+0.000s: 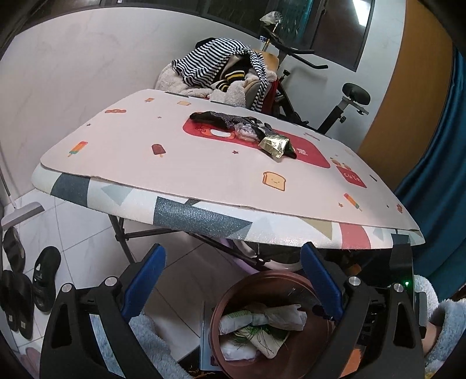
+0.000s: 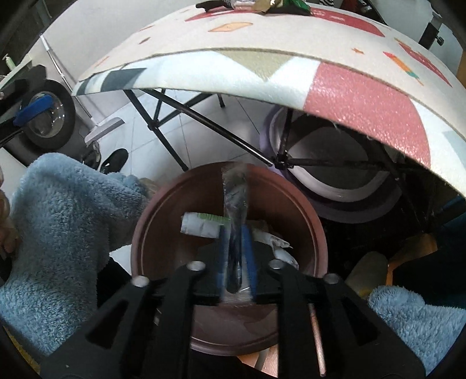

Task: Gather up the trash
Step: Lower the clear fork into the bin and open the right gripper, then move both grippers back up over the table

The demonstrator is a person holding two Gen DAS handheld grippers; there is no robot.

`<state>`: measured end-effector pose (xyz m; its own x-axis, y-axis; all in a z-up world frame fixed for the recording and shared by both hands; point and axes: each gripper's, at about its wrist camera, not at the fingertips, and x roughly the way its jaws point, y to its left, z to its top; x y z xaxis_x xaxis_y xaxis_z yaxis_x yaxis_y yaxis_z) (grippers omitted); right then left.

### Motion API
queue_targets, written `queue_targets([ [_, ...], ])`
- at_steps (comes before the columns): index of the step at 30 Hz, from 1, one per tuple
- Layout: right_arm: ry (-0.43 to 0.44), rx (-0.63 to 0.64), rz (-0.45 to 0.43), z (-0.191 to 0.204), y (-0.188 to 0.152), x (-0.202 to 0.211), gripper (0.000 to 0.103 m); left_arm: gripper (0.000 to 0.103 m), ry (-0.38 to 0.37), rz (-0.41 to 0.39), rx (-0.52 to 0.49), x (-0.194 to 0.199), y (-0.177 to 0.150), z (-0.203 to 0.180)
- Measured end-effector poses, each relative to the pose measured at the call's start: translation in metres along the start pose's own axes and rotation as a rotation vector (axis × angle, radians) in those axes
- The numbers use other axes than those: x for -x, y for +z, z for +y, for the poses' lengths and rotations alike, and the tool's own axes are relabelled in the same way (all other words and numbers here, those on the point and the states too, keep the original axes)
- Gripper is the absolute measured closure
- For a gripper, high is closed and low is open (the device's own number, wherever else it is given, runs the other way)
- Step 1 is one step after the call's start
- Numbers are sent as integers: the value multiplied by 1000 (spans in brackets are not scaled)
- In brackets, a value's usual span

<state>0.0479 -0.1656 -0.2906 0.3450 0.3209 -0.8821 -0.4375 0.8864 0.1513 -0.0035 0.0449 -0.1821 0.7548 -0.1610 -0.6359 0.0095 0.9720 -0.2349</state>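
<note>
One bin (image 1: 262, 284), one gold wrapper (image 1: 273, 145), one clear packet (image 1: 247, 131), three dark slippers (image 1: 45, 271), two tools (image 1: 233, 280).

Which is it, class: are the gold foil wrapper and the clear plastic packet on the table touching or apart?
Cannot tell. In the left wrist view, the gold foil wrapper lies right beside the clear plastic packet, with no plain contact or gap.

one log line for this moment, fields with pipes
right gripper: clear wrapper between jaws over bin | left gripper: open, empty | table: trash left

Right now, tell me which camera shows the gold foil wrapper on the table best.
The left wrist view: the gold foil wrapper lies fully visible on the table, beside a clear plastic piece. The right wrist view catches only a cropped sliver of it at the top edge.
</note>
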Motion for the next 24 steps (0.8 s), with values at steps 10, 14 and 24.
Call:
queue_targets([
  [10,-23,35,-68,6,1,13,6,11,5,-6,9,1,0,-1],
  [14,-47,19,-94,3,3,19,6,11,6,-7,8,1,0,0],
  [24,-31,-86,-229,-17,14,53,6,11,2,-12,37,2,8,7],
])
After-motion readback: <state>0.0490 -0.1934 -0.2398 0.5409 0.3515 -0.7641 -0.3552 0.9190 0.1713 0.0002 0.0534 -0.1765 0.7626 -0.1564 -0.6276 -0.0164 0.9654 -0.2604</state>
